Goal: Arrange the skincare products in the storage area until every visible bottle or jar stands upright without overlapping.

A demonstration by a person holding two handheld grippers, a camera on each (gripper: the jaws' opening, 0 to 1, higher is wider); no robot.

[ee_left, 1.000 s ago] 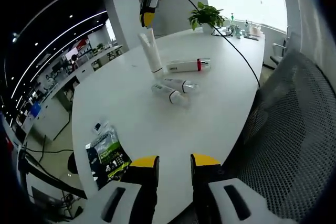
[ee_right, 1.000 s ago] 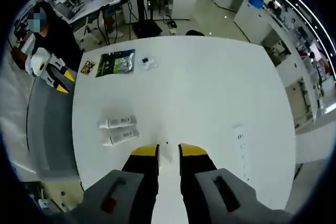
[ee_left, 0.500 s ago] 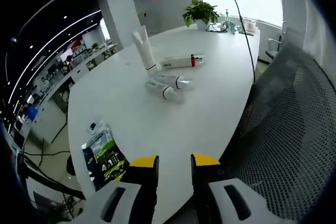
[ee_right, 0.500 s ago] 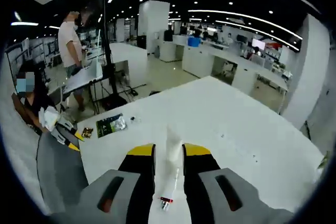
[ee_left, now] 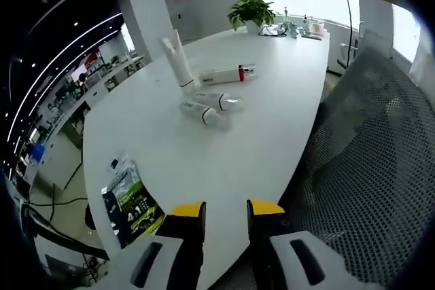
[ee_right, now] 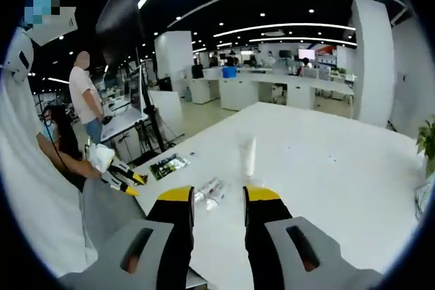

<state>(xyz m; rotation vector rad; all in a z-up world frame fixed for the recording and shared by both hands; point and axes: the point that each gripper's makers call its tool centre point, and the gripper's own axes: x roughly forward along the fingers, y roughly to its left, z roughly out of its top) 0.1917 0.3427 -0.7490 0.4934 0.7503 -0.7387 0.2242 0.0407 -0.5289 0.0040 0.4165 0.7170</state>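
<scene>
White oval table (ee_left: 224, 161): one white tube (ee_left: 175, 60) upright, three white bottles (ee_left: 207, 103) lying. Your left gripper (ee_left: 225, 210) and right gripper (ee_right: 218, 195): jaws parted, holding nothing.

The table (ee_left: 204, 147) looks smooth, glossy and white. The tubes (ee_left: 204, 112) look like white plastic, and the packet (ee_left: 129, 203) like shiny foil. The near chair (ee_left: 367, 168) has grey mesh cloth.
</scene>
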